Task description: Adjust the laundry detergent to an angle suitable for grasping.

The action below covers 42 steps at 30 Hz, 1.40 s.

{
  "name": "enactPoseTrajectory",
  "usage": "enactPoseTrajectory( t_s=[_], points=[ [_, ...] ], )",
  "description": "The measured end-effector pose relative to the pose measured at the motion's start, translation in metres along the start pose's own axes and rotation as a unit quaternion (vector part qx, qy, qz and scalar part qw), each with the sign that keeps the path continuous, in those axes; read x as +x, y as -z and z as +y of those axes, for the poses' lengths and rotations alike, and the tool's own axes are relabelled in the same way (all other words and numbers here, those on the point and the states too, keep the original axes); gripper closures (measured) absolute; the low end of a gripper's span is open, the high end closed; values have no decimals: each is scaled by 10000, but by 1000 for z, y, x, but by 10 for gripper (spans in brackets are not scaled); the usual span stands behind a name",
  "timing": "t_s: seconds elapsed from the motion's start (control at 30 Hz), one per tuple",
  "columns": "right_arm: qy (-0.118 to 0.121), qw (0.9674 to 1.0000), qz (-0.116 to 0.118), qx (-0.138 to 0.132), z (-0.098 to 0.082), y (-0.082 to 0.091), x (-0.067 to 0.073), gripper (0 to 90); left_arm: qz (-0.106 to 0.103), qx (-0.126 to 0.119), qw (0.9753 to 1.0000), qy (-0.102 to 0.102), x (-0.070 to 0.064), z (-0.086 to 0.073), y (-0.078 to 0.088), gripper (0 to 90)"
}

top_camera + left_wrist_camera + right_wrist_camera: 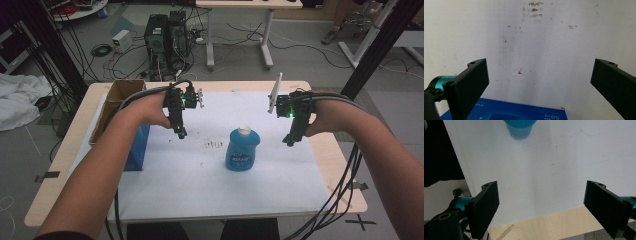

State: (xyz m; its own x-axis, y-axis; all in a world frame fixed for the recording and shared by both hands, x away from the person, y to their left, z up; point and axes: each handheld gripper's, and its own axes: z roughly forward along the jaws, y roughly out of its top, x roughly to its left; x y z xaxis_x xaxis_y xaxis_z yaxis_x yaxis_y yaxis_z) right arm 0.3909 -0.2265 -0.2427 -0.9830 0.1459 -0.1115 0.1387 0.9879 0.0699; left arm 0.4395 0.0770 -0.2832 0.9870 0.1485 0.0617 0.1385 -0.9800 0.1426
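We see a blue bottle (242, 150) with a white cap standing upright on the white sheet (200, 185) that covers the counter (345, 170), roughly at its middle. The left claw (180, 133) hangs above the sheet to the left of the bottle and a little farther back, well apart from it, with its jaws spread wide and nothing between them. In the left gripper view the left claw (539, 75) looks down on bare, speckled sheet, with the edge of a blue box (524, 112) at the bottom of the picture. The right claw (289, 141) hangs to the right of the bottle, near it but not touching, and its jaws also stand wide apart and empty. In the right gripper view the right claw (541, 200) faces the sheet and the pale wood of the counter edge, and the bottle (519, 127) sits at the top of the picture, far from the jaws. At the left of the counter an open cardboard box (117, 97) sits beside the blue box (136, 147). A patch of dark smudges (214, 144) marks the sheet just left of the bottle
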Motion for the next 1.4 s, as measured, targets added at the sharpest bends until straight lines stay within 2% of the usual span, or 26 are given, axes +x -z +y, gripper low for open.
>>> enactPoseTrajectory(
  t_s=[0.07, 0.2, 0.27, 0.37, 0.47, 0.5, 0.57, 0.7, 0.73, 0.83, 0.87, 0.9, 0.97, 1.03, 1.2, 1.3, 1.33, 1.37, 1.4],
  points=[
    [-24, 10000, 12, 20, 0, 0, 1, 122, 4, -6, 10000, 0, -2, -1, 1, 17],
    [63, 10000, 11, 5, 0, -2, 3, 122, 79, -40, 10000, -11, -18, -9, 9, 17],
    [37, 10000, 22, 24, 0, -3, 4, 121, 83, -17, 10000, -43, -21, -10, 10, 17],
    [50, 10000, 38, 55, -1, -6, 5, 121, 105, 79, 9999, -89, -33, -13, 13, 17],
    [79, 10000, 34, 42, -3, -6, 5, 122, 73, 21, 9999, -111, -37, -14, 15, 17],
    [15, 10000, 38, 70, -3, -6, 7, 122, 5, -15, 9999, -144, -44, -14, 17, 17],
    [26, 10000, 28, 57, -3, -6, 7, 122, 44, -43, 9999, -122, -48, -15, 17, 17],
    [44, 10000, 29, 70, -1, -7, 9, 122, 30, -314, 9995, 34, -52, -19, 19, 17],
    [44, 10000, 29, 70, -1, -7, 9, 122, 30, -314, 9995, 34, -52, -19, 19, 17],
    [60, 10000, 21, 52, -1, -7, 10, 121, 38, -639, 9979, 77, -56, -23, 20, 17],
    [60, 10000, 21, 52, -1, -7, 10, 121, 38, -639, 9979, 77, -56, -23, 20, 17],
    [55, 10000, 18, 55, -1, -6, 10, 122, -51, -786, 9968, 133, -57, -25, 19, 17],
    [42, 10000, 11, 52, -1, -6, 11, 122, -88, -904, 9957, 184, -58, -27, 18, 17],
    [40, 10000, 5, 44, -2, -6, 11, 121, -159, -1119, 9933, 250, -59, -29, 17, 17],
    [32, 10000, 1, 29, -3, -5, 10, 122, -346, -1720, 9839, 327, -61, -35, 15, 17],
    [12, 10000, 0, 31, -3, -5, 10, 122, -336, -1876, 9809, 383, -62, -39, 13, 17],
    [12, 10000, 0, 31, -3, -5, 10, 122, -336, -1876, 9809, 383, -62, -39, 13, 17],
    [42, 10000, 7, 22, -3, -6, 10, 122, -317, -1964, 9792, 387, -64, -41, 12, 17],
    [13, 10000, 12, 34, -3, -5, 10, 121, -317, -1964, 9792, 387, -64, -41, 12, 17]
  ],
)
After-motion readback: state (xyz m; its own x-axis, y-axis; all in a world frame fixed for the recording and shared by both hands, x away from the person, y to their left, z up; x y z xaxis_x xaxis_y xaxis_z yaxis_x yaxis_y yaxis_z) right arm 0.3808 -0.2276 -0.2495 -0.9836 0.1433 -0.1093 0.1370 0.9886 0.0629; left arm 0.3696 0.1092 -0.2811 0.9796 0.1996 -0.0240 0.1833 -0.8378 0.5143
